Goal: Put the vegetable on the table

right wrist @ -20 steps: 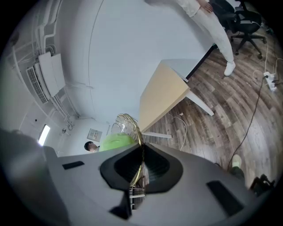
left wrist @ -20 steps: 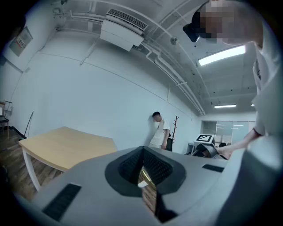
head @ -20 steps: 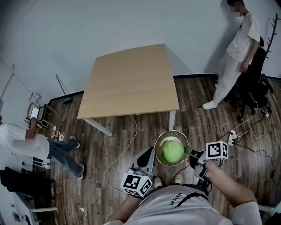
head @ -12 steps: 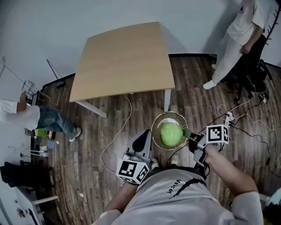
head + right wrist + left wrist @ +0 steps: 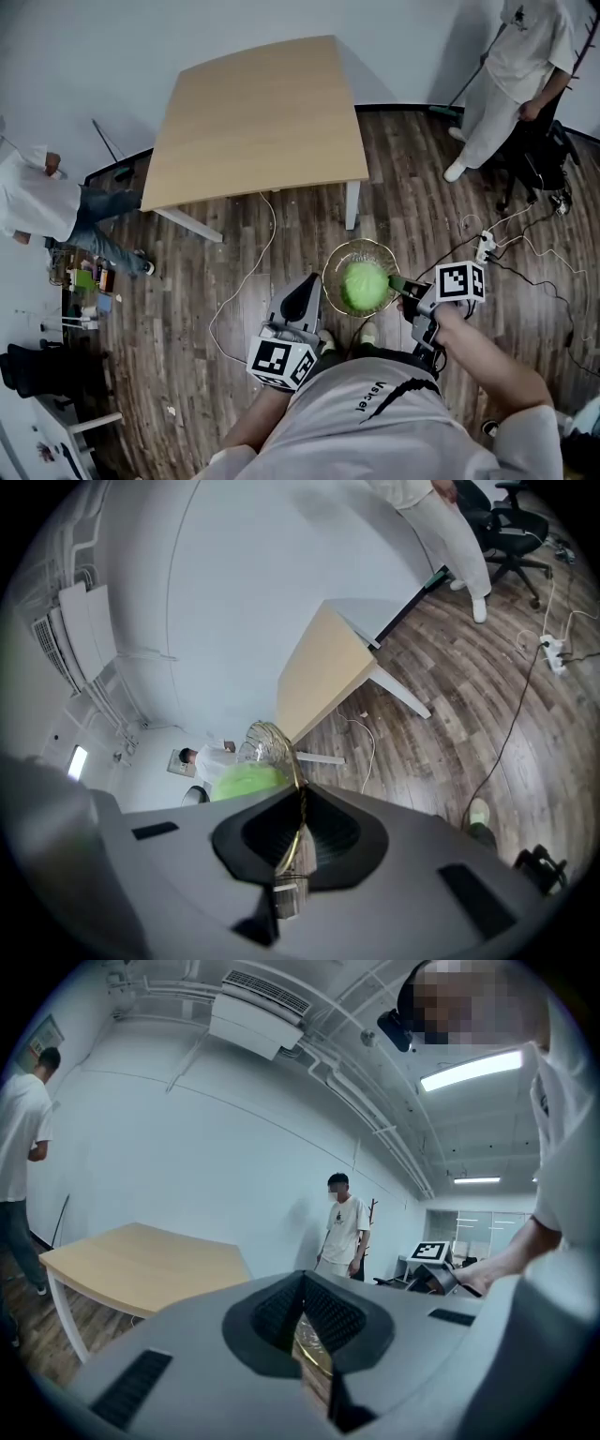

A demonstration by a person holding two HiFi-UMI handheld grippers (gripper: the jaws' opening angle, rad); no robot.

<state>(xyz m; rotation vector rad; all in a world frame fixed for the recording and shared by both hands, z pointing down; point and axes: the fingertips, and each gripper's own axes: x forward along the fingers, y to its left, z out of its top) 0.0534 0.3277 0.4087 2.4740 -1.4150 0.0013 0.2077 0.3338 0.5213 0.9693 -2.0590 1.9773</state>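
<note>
Nearest the person, the left gripper [image 5: 315, 289] is clamped on the near-left rim of a gold-edged glass bowl [image 5: 362, 245]; its own view shows the jaws [image 5: 309, 1333] closed with the thin rim pinched between them. The right gripper [image 5: 401, 284] grips the opposite rim, and in its own view [image 5: 298, 829] the jaws are likewise closed on the gold edge of the bowl [image 5: 268, 737]. The vegetable, a round green head that looks like a cabbage [image 5: 364, 286], sits inside the bowl, visible also past the right jaws [image 5: 244, 782]. The bowl is carried in the air over the wooden floor [image 5: 234, 309], where a white cable [image 5: 246, 281] trails. The table [image 5: 258, 112] stands well apart ahead, its light top bare. Beyond it, one bystander [image 5: 525, 66] stands at the far right and another [image 5: 42, 202] bends at the far left. Assessment: pick-up is complete and the load is secured two-handed; the approach to the table and the set-down remain outstanding.
</note>
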